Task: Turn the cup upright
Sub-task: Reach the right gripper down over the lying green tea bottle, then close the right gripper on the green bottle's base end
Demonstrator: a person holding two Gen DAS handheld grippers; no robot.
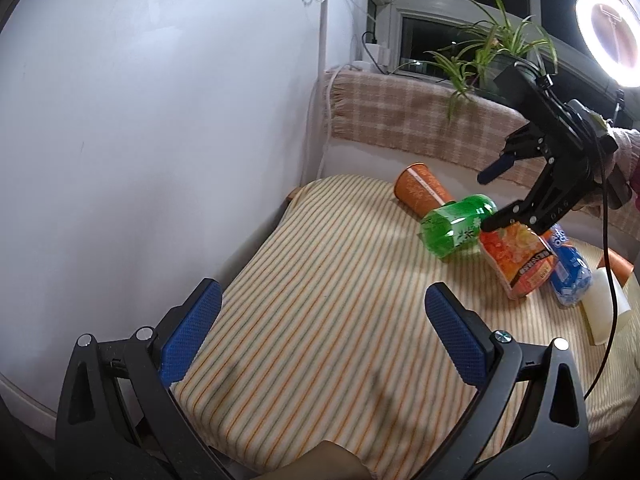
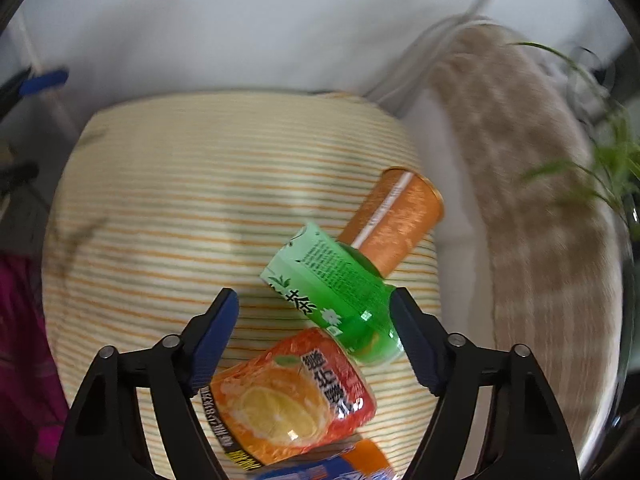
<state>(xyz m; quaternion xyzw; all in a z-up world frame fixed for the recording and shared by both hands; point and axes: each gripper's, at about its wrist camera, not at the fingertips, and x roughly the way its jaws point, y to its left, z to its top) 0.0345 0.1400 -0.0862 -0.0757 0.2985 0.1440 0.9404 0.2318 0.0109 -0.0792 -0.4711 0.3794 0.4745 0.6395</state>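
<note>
Two claws spread apart, gripping nothing: right claw (image 2: 314,340) above green cup (image 2: 340,292), lying sideways on striped worktop (image 2: 160,200) against orange cup (image 2: 400,220); left claw (image 1: 316,332) well apart.

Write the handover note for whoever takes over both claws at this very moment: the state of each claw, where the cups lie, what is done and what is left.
Left claw: open, holding nothing, over the near part of the striped cloth.
Right claw: open, holding nothing, hovering above the green cup and the orange-label cup.
Cups: green, orange-label, blue-label cup and the orange paper cup all lie on their sides in a cluster; a white cup lies at the cloth's right edge.
Done: no cup stands upright.
Left: grasp a cup, probably the green or orange-label one, and set it upright.
</note>
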